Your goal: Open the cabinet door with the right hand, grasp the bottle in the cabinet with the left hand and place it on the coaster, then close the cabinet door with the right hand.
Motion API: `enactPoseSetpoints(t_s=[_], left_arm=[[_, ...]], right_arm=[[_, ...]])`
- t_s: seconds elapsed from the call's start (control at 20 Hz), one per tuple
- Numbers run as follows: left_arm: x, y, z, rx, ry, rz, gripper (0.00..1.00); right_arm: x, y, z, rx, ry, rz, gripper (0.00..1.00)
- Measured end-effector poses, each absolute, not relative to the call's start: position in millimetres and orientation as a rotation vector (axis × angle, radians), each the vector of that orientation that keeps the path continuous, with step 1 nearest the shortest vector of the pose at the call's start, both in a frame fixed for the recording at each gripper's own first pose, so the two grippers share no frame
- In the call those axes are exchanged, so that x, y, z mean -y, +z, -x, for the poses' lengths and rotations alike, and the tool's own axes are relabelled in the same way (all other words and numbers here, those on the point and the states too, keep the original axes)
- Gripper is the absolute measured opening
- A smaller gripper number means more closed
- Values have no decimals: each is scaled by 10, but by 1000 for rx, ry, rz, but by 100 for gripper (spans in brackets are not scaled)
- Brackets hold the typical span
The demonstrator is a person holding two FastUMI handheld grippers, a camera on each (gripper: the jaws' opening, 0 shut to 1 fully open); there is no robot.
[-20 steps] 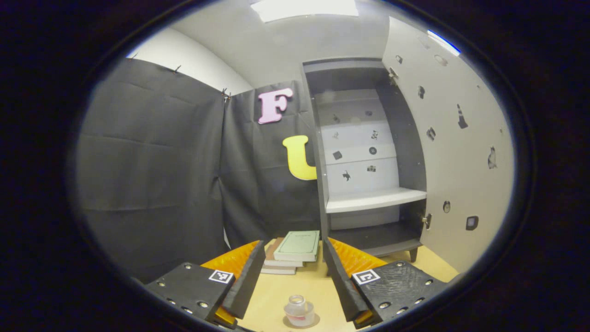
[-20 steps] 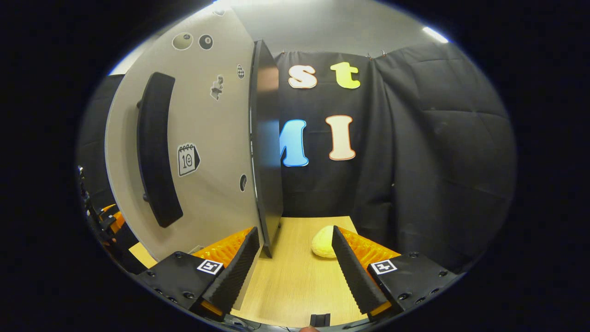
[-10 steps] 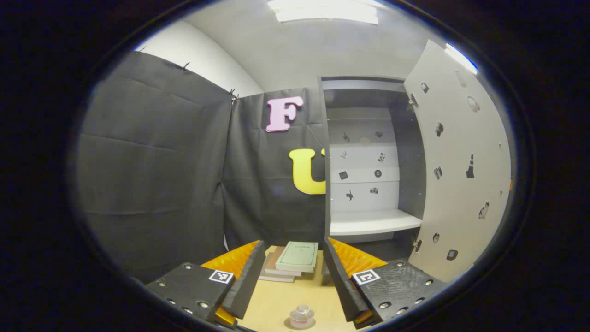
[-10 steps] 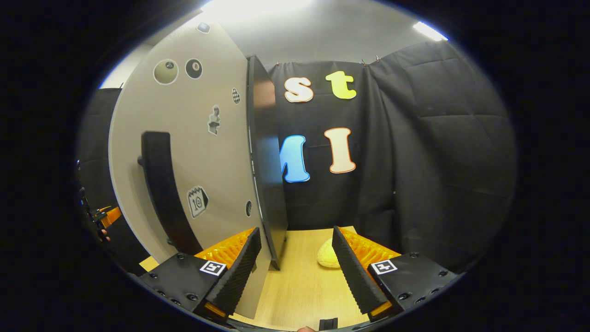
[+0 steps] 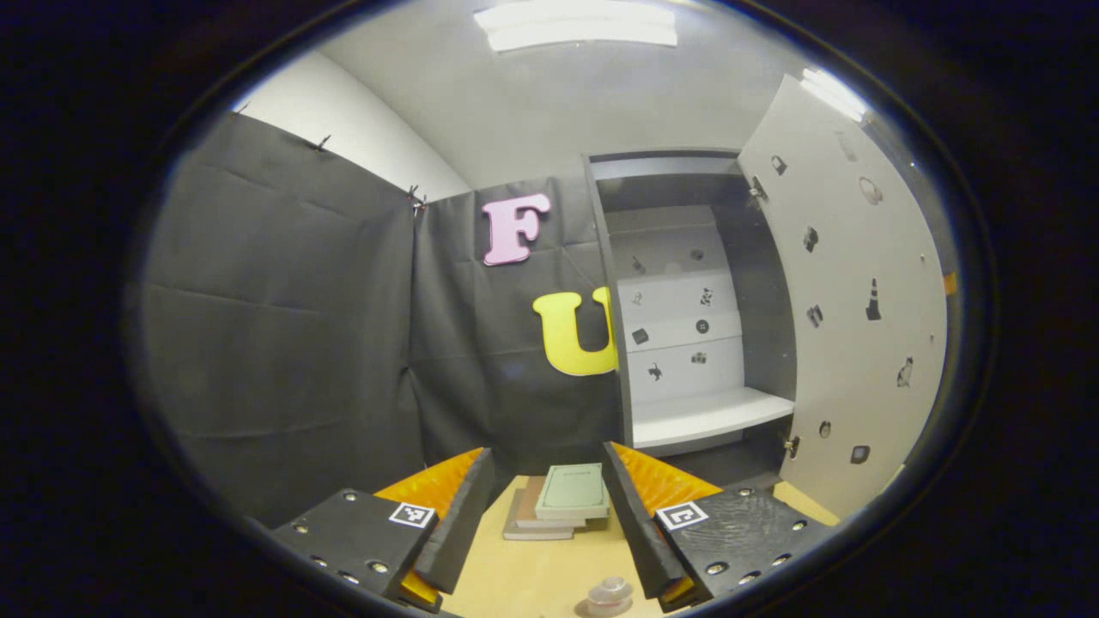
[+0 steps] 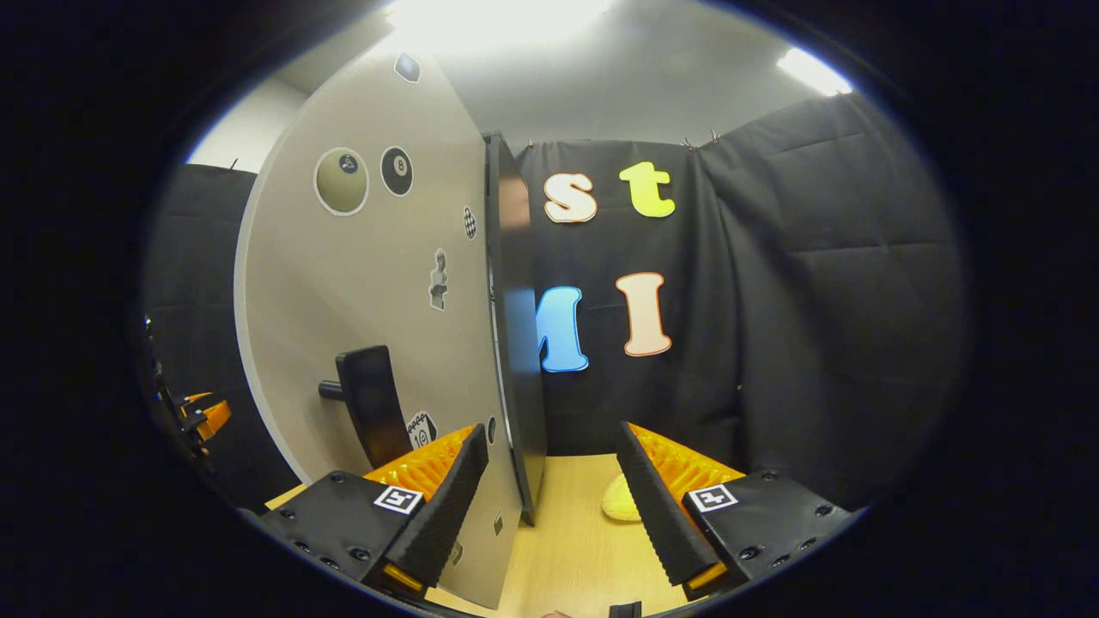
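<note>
Both tools gape empty: left tool [image 5: 541, 515] faces the cabinet [image 5: 687, 343], bottle [image 5: 610, 594] on the table [image 5: 532, 575] before it; right tool [image 6: 549, 498] straddles the door [image 6: 378, 326] edge.

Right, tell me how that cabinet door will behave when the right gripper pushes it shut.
The cabinet door looks like a stiff flat panel, so it should swing rather than flex. It hangs on hinges, so a light push probably suffices. Its tall handle offers a contact point.
</note>
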State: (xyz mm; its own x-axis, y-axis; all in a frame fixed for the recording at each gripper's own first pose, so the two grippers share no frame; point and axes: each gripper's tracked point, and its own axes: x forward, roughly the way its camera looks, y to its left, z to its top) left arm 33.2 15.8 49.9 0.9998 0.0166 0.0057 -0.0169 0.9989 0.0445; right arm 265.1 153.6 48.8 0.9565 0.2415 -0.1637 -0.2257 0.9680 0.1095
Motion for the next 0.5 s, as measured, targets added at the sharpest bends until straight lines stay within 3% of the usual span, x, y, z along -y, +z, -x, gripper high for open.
enactPoseSetpoints(t_s=[0.5], left_arm=[[-487,308,-565,-28,4,-35,75]], right_arm=[[-2102,492,-2541,-193,324,-106,97]])
